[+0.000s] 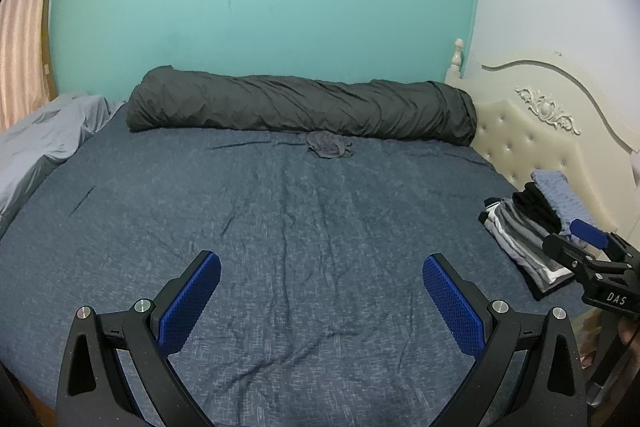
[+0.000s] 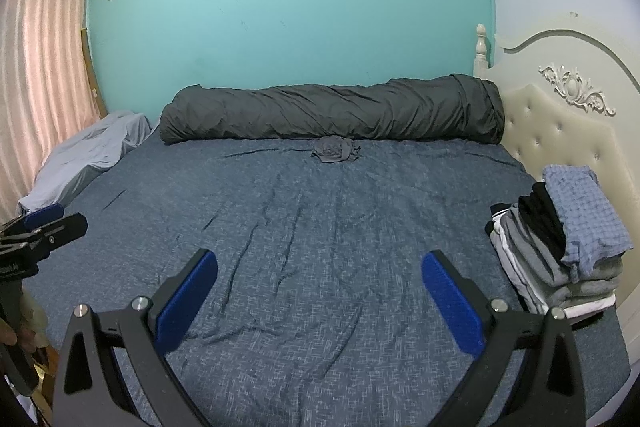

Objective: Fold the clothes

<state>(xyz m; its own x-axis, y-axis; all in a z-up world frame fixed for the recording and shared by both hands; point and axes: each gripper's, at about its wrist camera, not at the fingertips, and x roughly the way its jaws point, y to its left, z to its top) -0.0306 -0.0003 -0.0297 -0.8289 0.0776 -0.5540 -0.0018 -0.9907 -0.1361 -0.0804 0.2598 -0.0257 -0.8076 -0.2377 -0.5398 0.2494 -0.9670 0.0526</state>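
Bed (image 2: 320,247): folded stack (image 2: 560,247) at 3 o'clock, one crumpled garment (image 2: 334,149) unfolded at 12 o'clock; left gripper (image 1: 320,299) and right gripper (image 2: 318,297) jaws spread, empty.

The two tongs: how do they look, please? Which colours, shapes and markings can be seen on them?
Both the left tongs and the right tongs have black angular frames with triangular cut-outs and round silver bolts. Their fingers carry flat blue pads with a fine dotted texture. White letters "DAS" mark the body of the right tongs in the left wrist view.
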